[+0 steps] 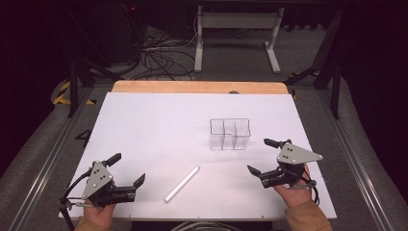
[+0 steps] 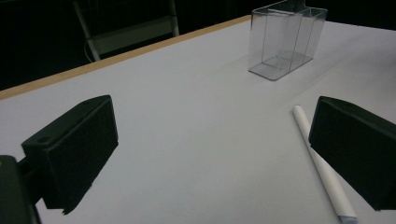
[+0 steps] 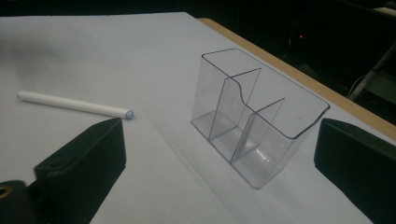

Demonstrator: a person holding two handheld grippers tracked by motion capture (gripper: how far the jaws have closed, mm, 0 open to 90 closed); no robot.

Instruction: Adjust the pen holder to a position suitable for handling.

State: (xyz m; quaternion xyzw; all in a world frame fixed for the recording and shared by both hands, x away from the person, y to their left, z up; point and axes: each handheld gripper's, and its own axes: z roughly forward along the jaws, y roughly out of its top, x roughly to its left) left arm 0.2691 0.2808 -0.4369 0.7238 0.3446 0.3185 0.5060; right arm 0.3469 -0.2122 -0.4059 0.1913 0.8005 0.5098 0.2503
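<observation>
Black jaws of the left gripper (image 2: 210, 154) stand wide apart with nothing between them, low over the white table (image 2: 187, 107), and a white pen (image 2: 322, 168) lies flat just inside its right jaw in the left gripper view. From above, the pen (image 1: 182, 184) rests at a slant near the front edge of the table (image 1: 159, 120), between the left gripper (image 1: 126, 169) and the right gripper (image 1: 262, 156), closer to the left one and touching neither. The right gripper (image 3: 219, 177) is also spread wide and holds nothing. A clear plastic organizer (image 1: 230, 134) with upright dividers stands farther back, just ahead of the right gripper; in the right gripper view the organizer (image 3: 254, 121) sits between its jaws' line of sight, with the pen (image 3: 74, 104) apart to its left.
</observation>
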